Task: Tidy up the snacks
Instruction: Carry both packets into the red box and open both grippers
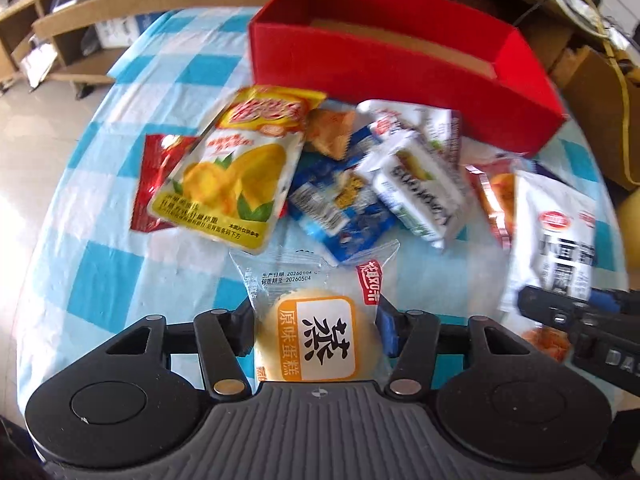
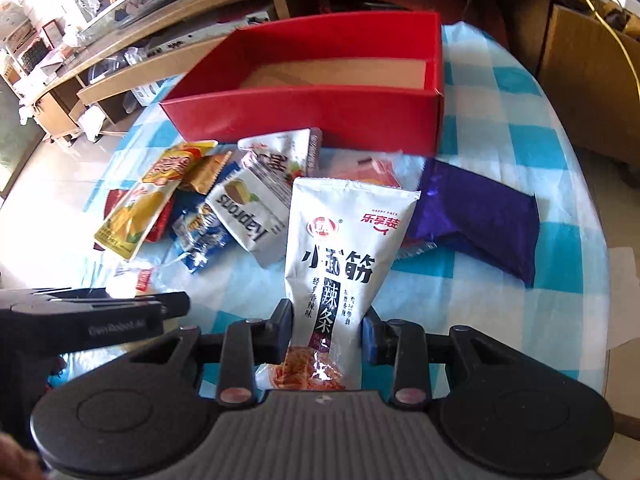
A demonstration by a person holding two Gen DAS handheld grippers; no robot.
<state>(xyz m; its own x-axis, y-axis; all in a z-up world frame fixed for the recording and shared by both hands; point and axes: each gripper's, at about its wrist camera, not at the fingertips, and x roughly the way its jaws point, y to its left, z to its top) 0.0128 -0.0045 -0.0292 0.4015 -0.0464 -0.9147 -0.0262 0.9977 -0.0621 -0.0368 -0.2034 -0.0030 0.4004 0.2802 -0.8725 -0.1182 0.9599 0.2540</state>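
So both grippers have a snack each right now. The left gripper (image 1: 316, 332) has its jaws pulled in around a small round cake in a clear wrapper (image 1: 316, 336), with both pads against the sides of the pack. The right gripper (image 2: 328, 332) is closed about as tight as it goes on the lower end of a white spicy-strip packet (image 2: 340, 256), which sticks up and away from the fingers toward the red box (image 2: 304, 116).

That red box looks empty from both wrist views, just bare cardboard at the bottom, so I'd say this is the very first pick of the sorting job. Everything else sits in a loose heap on the checked tablecloth (image 1: 120, 280) just in front of the box: a yellow mango pouch (image 1: 228, 172), a white Kaprons pack (image 2: 248, 216), a blue wrapper (image 1: 344, 216). A purple bag (image 2: 476, 216) lies off to the right of the box's near corner.

Next move, I reckon, is lifting both packs clear of the heap and carrying them over the near wall of the box before letting go. The cake is soft, so no extra squeeze.
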